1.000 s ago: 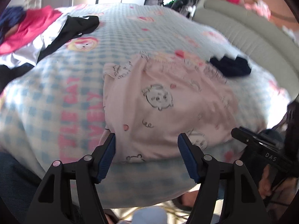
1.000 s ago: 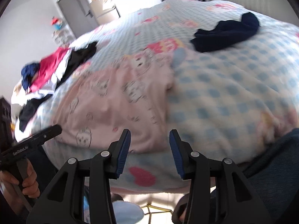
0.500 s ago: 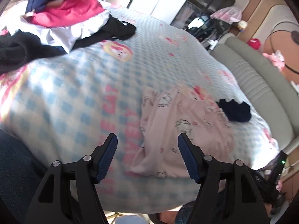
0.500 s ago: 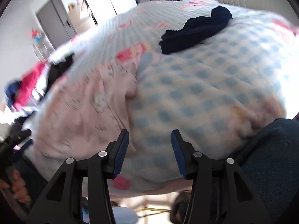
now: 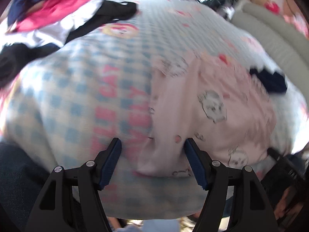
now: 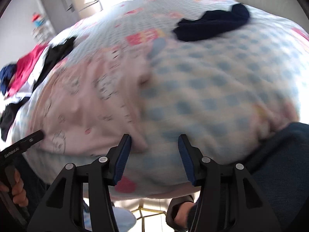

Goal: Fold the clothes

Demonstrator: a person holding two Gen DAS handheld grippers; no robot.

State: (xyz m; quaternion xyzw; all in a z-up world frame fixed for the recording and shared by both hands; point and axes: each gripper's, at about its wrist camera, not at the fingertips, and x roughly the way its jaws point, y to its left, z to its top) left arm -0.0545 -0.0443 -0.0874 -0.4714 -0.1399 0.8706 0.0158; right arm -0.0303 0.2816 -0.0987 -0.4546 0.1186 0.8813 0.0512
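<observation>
A pink garment [image 5: 202, 116] printed with cartoon cats lies flat on the blue-checked bed cover [image 5: 67, 96], near the bed's front edge. My left gripper [image 5: 152, 145] is wide open over the garment's near left corner, its pads clear of the cloth. In the right wrist view the same pink garment [image 6: 87, 106] fills the left half. My right gripper [image 6: 154, 139] is open above its near right corner, which lies beside the left finger [image 6: 125, 147]. Nothing is gripped. The left gripper's tip [image 6: 29, 138] shows at the far left there.
A dark navy garment [image 5: 270, 81] lies beyond the pink one, also visible as the navy garment [image 6: 212, 25]. A pile of red, white, black and blue clothes [image 5: 48, 13] sits at the bed's far left. A grey padded headboard [image 5: 270, 31] borders the right. Jeans-clad legs [image 6: 280, 164] stand against the bed.
The left view swung away toward the clothes pile and has come back low over the pink garment's near left corner. The right gripper's jaws have widened slightly and sit over the near right corner.
</observation>
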